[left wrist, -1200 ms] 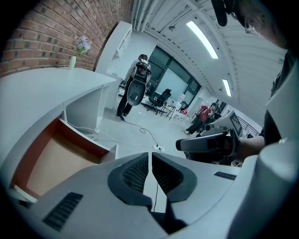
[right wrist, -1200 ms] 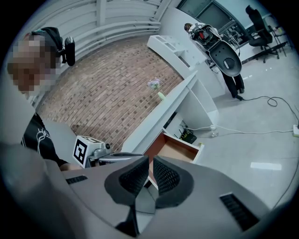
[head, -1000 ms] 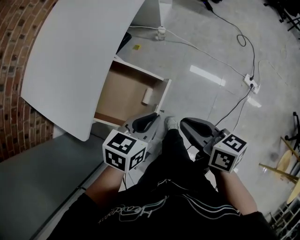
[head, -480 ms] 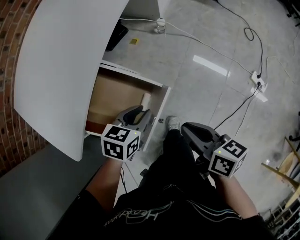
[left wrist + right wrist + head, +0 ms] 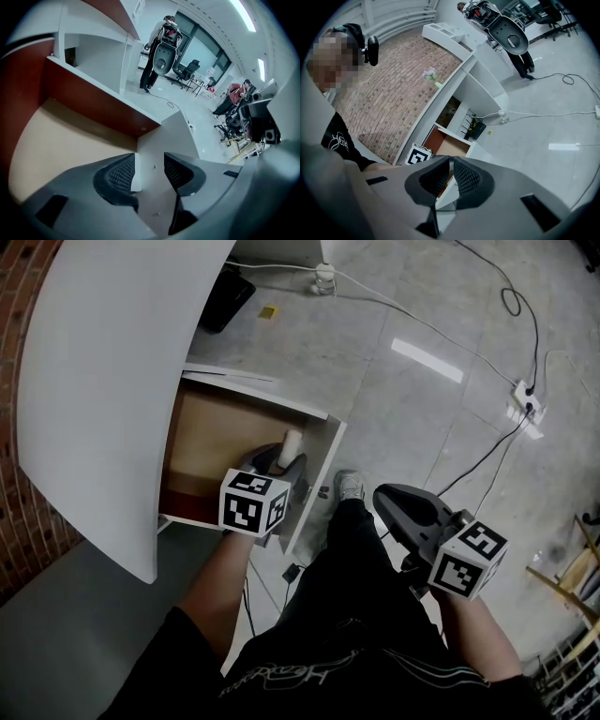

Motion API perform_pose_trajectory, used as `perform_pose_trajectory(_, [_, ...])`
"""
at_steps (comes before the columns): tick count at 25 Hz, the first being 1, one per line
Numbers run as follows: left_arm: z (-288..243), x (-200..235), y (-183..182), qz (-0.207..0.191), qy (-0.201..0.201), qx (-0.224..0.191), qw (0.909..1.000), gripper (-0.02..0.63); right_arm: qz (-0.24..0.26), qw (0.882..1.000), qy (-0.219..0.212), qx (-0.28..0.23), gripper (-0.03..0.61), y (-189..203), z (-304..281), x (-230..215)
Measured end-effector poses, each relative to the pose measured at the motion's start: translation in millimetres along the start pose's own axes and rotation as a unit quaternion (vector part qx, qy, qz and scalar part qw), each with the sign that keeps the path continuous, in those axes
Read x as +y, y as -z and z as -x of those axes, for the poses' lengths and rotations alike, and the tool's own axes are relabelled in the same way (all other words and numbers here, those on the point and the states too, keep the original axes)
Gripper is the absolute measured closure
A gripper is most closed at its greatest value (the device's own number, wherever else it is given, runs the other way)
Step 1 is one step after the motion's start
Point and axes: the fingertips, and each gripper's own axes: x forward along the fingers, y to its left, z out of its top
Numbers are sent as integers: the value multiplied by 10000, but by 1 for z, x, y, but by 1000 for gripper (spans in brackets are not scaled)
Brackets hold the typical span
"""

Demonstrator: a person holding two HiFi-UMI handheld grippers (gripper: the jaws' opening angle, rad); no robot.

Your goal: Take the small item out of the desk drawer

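Hiding small item (image 5: 292,439) between just-opening fingers (image 5: 117,176), left gripper (image 5: 278,463) in drawer (image 5: 211,432)

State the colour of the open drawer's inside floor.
Light tan, like pale wood. The drawer floor shows best in the left gripper view.

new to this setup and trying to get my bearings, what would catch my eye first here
The open desk drawer, under the white desktop at the head view's left, stands out first. The left gripper reaches into it; its jaws have just been opening, with the small white item between them near the drawer's right wall. The right gripper hangs aside over the grey floor.
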Motion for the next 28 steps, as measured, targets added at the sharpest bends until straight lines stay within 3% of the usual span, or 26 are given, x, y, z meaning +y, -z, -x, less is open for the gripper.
perform_pose_trajectory(6, [-33, 21, 23, -56, -187, 490, 9986, 394, -163, 9998, 33, 62, 522, 6, -11, -21])
perform_pose_trajectory(11, [-38, 33, 29, 467, 11, 441, 9979, 341, -246, 9996, -18, 145, 522, 12, -21, -24])
perform_pose_trajectory(13, [-40, 39, 32, 558, -2, 490, 9972, 353, -268, 9995, -18, 150, 522, 14, -23, -26])
perform_pose_trajectory(18, [-52, 42, 33, 273, -44, 659, 9974, 356, -336, 9992, 56, 217, 522, 19, -24, -38])
perform_pose_trajectory(28, [-69, 45, 38, -329, -285, 930, 9947, 451, -380, 9989, 22, 265, 522, 20, -34, -42])
